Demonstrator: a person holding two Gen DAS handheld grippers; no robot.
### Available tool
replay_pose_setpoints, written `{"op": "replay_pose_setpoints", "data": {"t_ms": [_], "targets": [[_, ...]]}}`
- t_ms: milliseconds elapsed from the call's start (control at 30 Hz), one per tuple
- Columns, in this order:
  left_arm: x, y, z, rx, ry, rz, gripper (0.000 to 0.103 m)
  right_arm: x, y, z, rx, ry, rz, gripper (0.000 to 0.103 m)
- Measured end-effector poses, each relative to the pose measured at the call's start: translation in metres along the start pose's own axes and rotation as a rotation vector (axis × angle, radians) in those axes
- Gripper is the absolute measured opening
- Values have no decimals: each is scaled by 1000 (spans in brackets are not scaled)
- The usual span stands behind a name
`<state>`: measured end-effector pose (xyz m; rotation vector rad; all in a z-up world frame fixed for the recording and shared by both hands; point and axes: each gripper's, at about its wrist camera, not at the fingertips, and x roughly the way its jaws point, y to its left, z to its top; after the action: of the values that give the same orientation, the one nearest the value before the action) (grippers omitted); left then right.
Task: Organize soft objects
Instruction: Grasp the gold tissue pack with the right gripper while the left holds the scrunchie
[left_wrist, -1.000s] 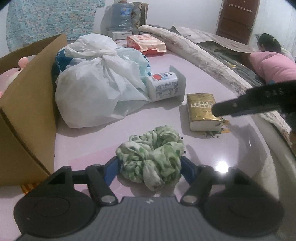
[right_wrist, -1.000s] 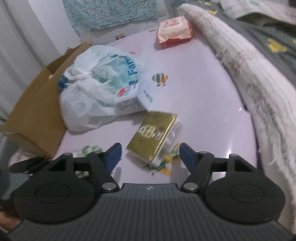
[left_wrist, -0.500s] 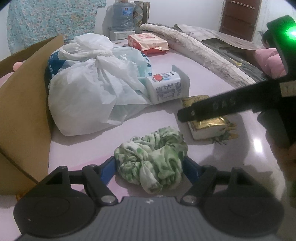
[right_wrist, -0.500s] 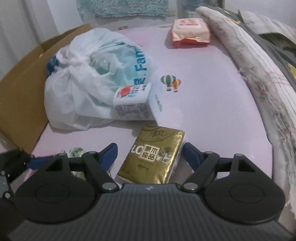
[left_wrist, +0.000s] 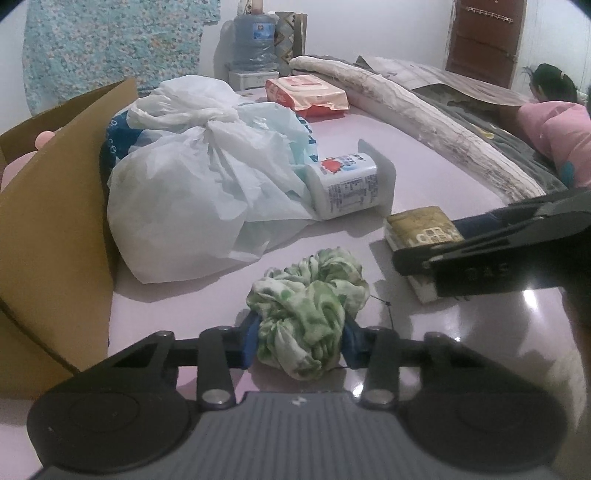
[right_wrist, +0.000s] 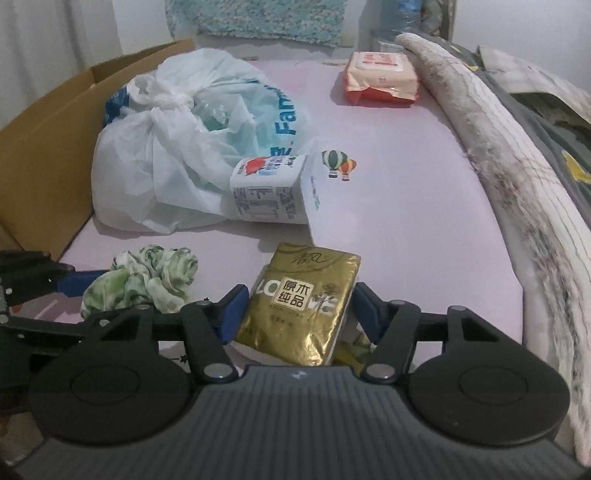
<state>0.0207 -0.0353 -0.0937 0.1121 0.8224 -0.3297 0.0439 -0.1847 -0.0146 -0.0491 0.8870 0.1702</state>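
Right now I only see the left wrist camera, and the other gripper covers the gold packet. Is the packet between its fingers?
Observer: Yes. In the right wrist view the gold tissue pack lies between the fingers of the right gripper. Its jaws are closing, but I can't tell if the pads press it yet.
Operator: Is there anything fun I can't see?
Observer: Two hot-air balloons are printed on the pink sheet, just past the white tissue pack.
Operator: Does the plastic bag say something?
Observer: The plastic bag shows blue letters starting "Fam" on the side facing this camera.
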Motion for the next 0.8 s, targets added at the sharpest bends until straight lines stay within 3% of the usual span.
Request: {"op": "replay_pose_setpoints", "data": {"t_ms": [433, 800], "targets": [[-23, 6, -2, -30, -22, -48, 39, -27, -34, -28, 410, -48, 248, 60], [-63, 12, 4, -59, -97, -66, 39, -55, -21, -17, 422, -107, 377, 60]]}}
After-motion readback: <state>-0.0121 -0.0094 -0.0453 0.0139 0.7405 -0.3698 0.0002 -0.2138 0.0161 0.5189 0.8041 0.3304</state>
